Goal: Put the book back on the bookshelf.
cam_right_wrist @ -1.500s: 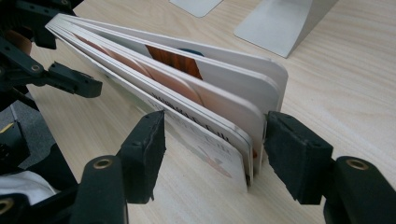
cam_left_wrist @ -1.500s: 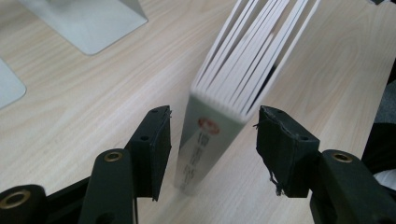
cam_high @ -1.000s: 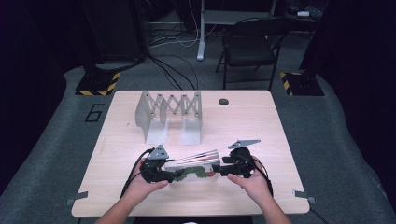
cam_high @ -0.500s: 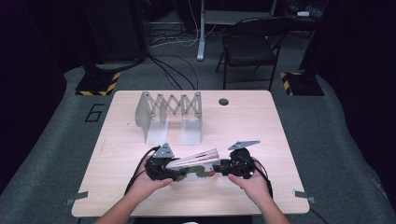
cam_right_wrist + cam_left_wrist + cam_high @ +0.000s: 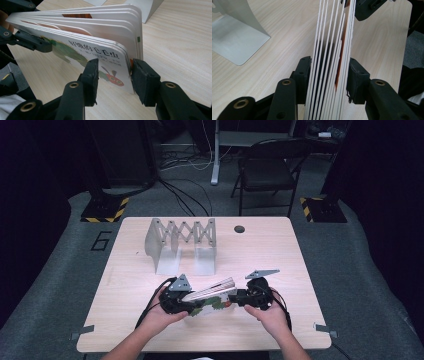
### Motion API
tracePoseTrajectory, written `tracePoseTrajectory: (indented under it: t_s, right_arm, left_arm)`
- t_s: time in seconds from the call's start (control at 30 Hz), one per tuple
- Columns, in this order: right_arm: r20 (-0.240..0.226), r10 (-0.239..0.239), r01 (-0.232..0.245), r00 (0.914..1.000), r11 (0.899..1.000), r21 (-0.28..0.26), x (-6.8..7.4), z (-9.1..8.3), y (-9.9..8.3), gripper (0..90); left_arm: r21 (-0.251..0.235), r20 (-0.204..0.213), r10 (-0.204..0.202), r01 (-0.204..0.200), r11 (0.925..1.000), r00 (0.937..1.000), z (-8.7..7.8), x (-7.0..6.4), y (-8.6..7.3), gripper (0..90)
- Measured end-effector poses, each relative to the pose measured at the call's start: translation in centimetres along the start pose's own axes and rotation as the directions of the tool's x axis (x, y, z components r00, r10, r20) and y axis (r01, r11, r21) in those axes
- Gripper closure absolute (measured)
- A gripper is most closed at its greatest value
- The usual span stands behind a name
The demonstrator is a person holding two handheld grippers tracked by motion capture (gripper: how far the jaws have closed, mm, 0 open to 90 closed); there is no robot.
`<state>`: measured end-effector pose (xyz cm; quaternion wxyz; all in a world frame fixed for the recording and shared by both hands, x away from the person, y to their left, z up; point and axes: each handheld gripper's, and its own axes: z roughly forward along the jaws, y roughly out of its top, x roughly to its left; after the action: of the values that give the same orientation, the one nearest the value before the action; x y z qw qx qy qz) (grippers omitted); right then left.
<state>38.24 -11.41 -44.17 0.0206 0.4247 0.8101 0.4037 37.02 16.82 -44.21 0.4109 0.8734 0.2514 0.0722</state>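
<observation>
Book [image 5: 210, 296]: thick board pages, at 6 o'clock on the bench [image 5: 280, 260], held off it between both grippers. Left gripper [image 5: 329, 75] fingers clamped on the fanned page end; right gripper [image 5: 113, 75] fingers clamped on the spine end. Change: hands drawn slightly nearer the bench's 6 o'clock edge, grip unchanged. Rack [image 5: 181, 240] at 12 o'clock, probable destination.

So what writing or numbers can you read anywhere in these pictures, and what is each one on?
"好饿的毛毛虫" on the cover of the board book, above the caterpillar drawing.
A smaller line under that title: too small and blurred to read.
"6" marked on the grey floor to the left of the table.
No other text can be read.
</observation>
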Motion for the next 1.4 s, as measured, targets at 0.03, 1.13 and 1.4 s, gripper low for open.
tracePoseTrajectory:
  t_s: [0.03, 1.13, 1.4]
  right_arm:
    - [0.0, 0.0, 0.0, 1.0, 1.0, 0.0, 0.0, 0.0, 0.0, 56.8]
    - [0.012, 0.007, -0.007, 0.9999, 0.999, -0.038, -1.0, -0.7, 0.0, 50.7]
    - [0.023, 0.019, -0.019, 0.9996, 0.999, -0.036, -1.3, -0.8, -0.1, 50.1]
  left_arm:
    - [0.0, 0.0, 0.0, 0.0, 1.0, 1.0, 0.0, 0.0, 0.0, 60.8]
    - [0.017, -0.005, 0.062, -0.062, 0.9979, 0.998, 0.1, -1.8, 0.3, 75.7]
    - [0.015, -0.015, 0.052, -0.052, 0.9985, 0.9985, -0.1, -1.4, 0.7, 75.8]
